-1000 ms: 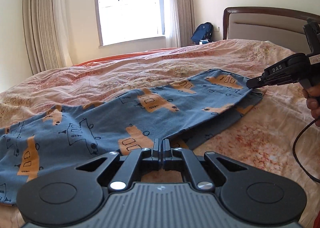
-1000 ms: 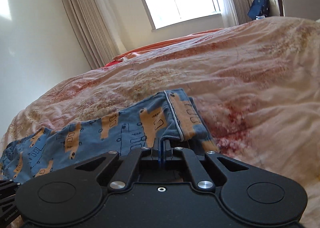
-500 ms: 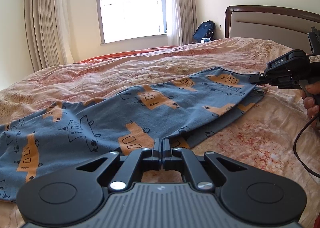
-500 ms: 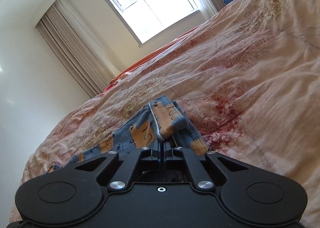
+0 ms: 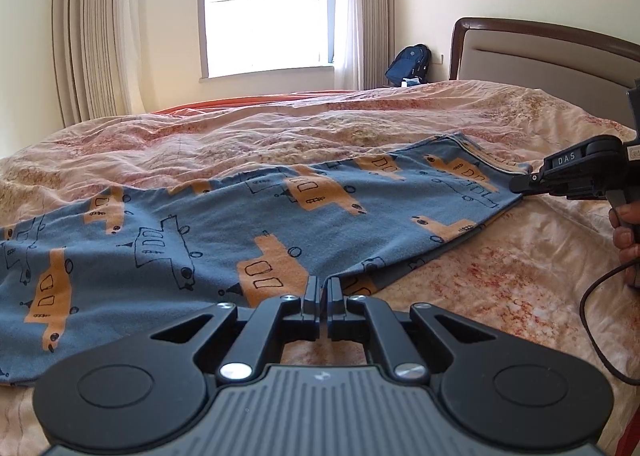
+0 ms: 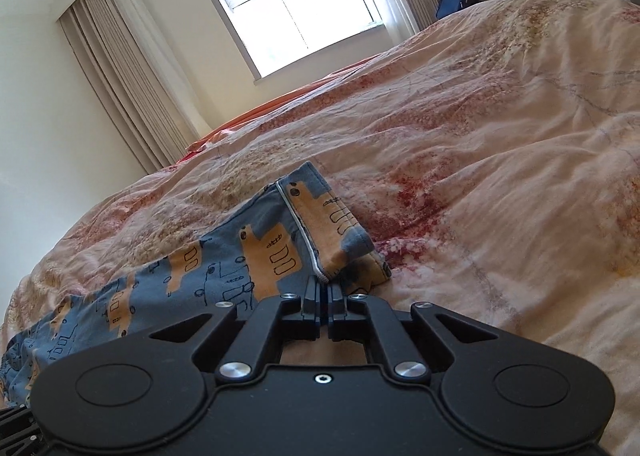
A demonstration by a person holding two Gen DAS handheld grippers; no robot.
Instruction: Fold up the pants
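The left gripper (image 5: 324,288), at the bottom centre of its own view, has its jaws pinched together on the near edge of the blue pants (image 5: 280,224). Out at the right edge of that view the right gripper (image 5: 520,186) is clamped on the waistband corner, a hand (image 5: 628,232) on its handle. In the right wrist view, the same gripper (image 6: 323,290) bites the white-piped hem low in the frame. The pants lie stretched across the middle of the bedspread (image 5: 360,128), legs trailing to the left of the frame. I reckon the worry is a thin bite: both hold only an edge, so pulling unevenly could slip one layer free or drag the quilt into a ridge.
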